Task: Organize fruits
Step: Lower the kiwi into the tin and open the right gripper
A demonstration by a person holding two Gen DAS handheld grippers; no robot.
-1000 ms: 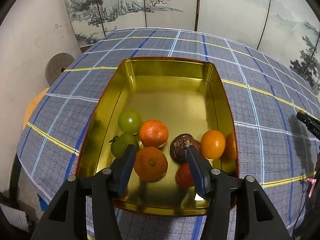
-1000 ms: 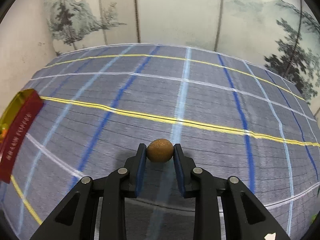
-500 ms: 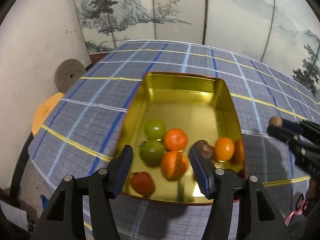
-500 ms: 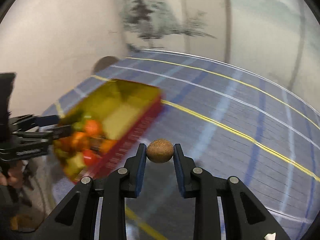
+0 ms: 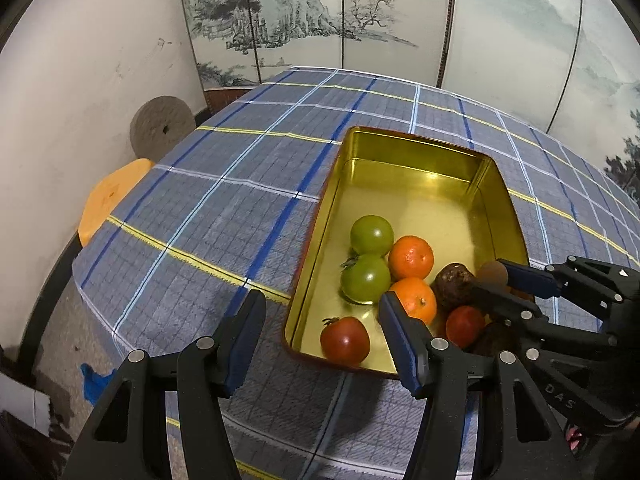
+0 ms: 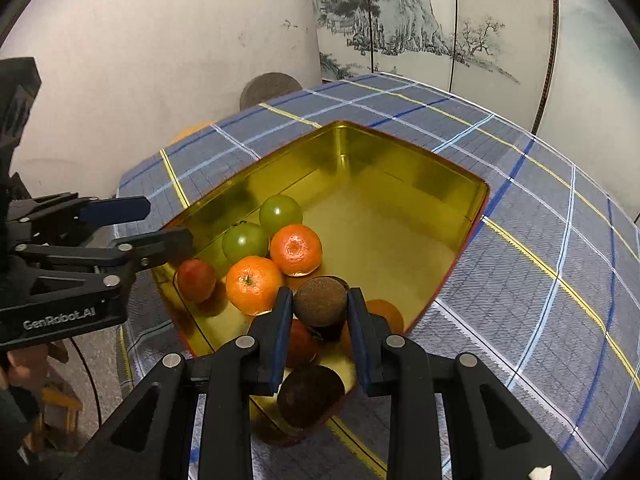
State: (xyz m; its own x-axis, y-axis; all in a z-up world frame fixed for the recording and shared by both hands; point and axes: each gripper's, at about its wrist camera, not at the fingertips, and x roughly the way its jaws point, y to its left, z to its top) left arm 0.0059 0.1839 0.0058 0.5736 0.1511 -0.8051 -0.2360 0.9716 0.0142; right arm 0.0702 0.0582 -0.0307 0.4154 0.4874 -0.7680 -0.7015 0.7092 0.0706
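The right tongs (image 6: pixel 320 312) hold a small brown round fruit (image 6: pixel 320 302) between their pads, above the near corner of the golden tin (image 6: pixel 400 156). Under them, inside the tin, lies a dark brown fruit (image 6: pixel 310 394) and a red one (image 6: pixel 300 342). The left tongs (image 5: pixel 320 320) stand wide and hold nothing, at the near left edge of the tin. Farther inside the tin are a red tomato (image 5: pixel 345 339), two oranges (image 5: pixel 411 257) and two green tomatoes (image 5: pixel 372 235). The tin rests on the desk (image 5: pixel 240 208) with a checked cloth. Behind the desk stands a painted folding screen (image 5: pixel 320 20).
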